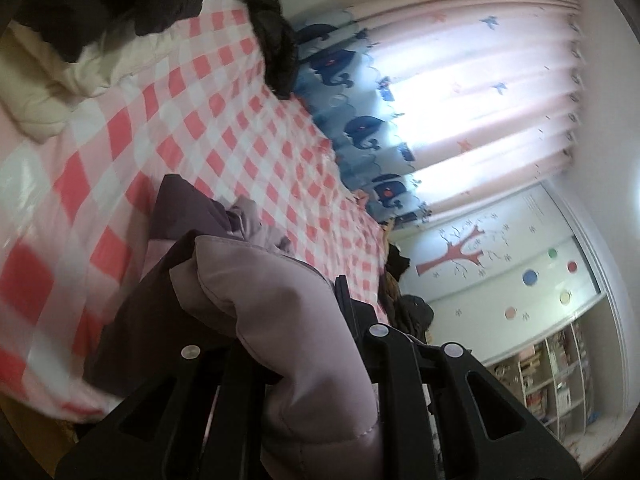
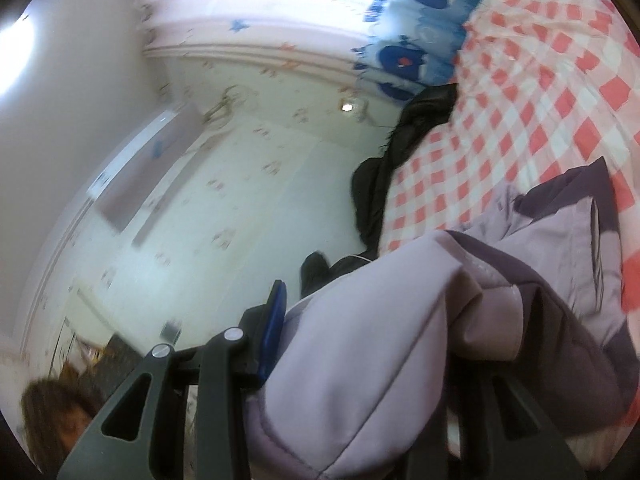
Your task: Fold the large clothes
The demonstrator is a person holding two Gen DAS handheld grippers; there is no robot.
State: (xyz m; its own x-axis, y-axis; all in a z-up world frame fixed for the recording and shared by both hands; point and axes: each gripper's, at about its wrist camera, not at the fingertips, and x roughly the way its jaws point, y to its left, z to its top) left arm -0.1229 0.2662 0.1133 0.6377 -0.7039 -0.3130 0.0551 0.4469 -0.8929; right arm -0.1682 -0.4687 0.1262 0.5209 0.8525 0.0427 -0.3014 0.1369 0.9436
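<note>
A padded lilac jacket (image 1: pixel 280 312) with a dark purple lining fills the lower middle of the left wrist view. My left gripper (image 1: pixel 276 292) is shut on a thick fold of it and holds it above the pink-and-white checked bed cover (image 1: pixel 192 128). In the right wrist view the same lilac jacket (image 2: pixel 380 340) bulges between the jaws. My right gripper (image 2: pixel 384 304) is shut on it; its blue-padded finger (image 2: pixel 274 320) shows at the left and the other finger is hidden by cloth. The jacket hangs down onto the checked bed cover (image 2: pixel 520 92).
A black garment (image 1: pixel 276 40) lies along the bed's far edge, also in the right wrist view (image 2: pixel 396 148). A cream quilt (image 1: pixel 48 76) sits at the bed's end. Pink curtains (image 1: pixel 480 80), a wardrobe (image 1: pixel 500 264) and bookshelves (image 1: pixel 544 372) stand beyond the bed.
</note>
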